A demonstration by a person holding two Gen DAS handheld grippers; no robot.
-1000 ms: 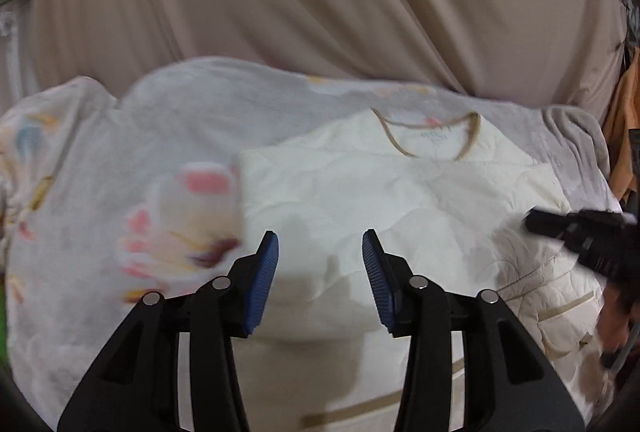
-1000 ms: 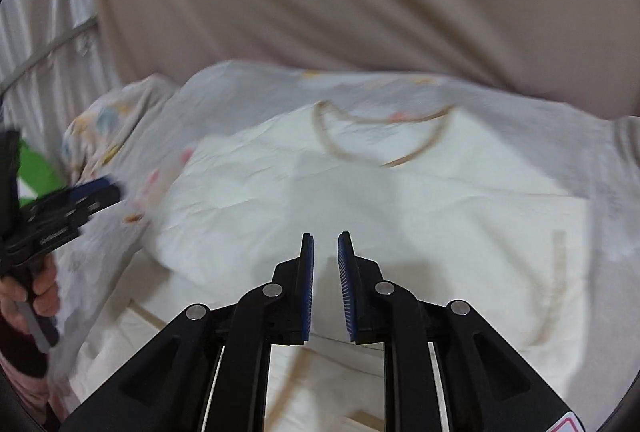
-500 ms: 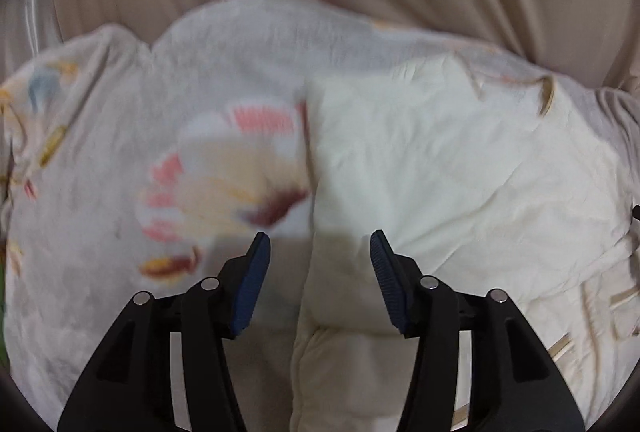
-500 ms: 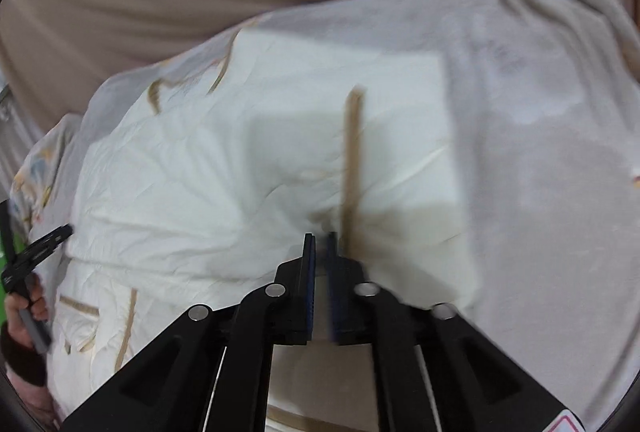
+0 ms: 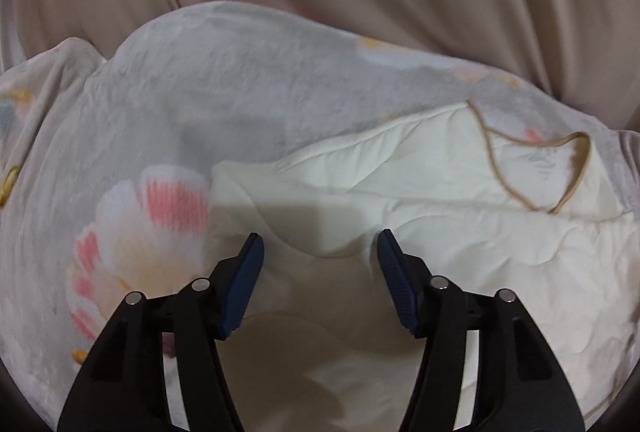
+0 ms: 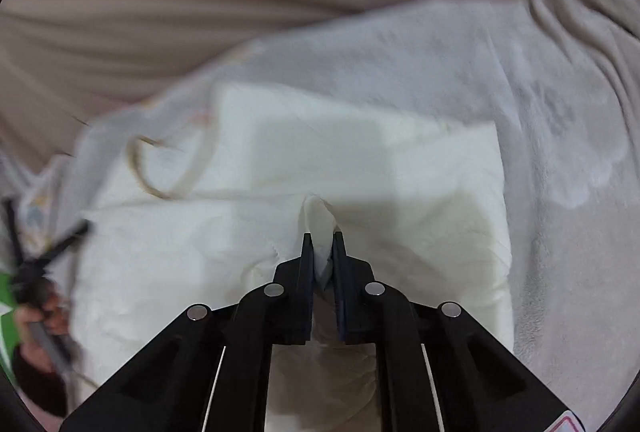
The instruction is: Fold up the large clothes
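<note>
Right tongs (image 6: 321, 240) are closing, a pinch of the cream garment (image 6: 360, 167) now clamped between them where earlier nothing was held | left tongs (image 5: 318, 244) are opening, apart, nothing gripped, garment edge just ahead and below | garment lies on the floral blanket (image 5: 160, 135), collar beyond | fold judged about to be lifted once the left corner is taken.

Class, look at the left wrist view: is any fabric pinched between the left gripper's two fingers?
No: the left gripper hangs with jaws apart and opening above the cream garment, pads touching nothing.
</note>
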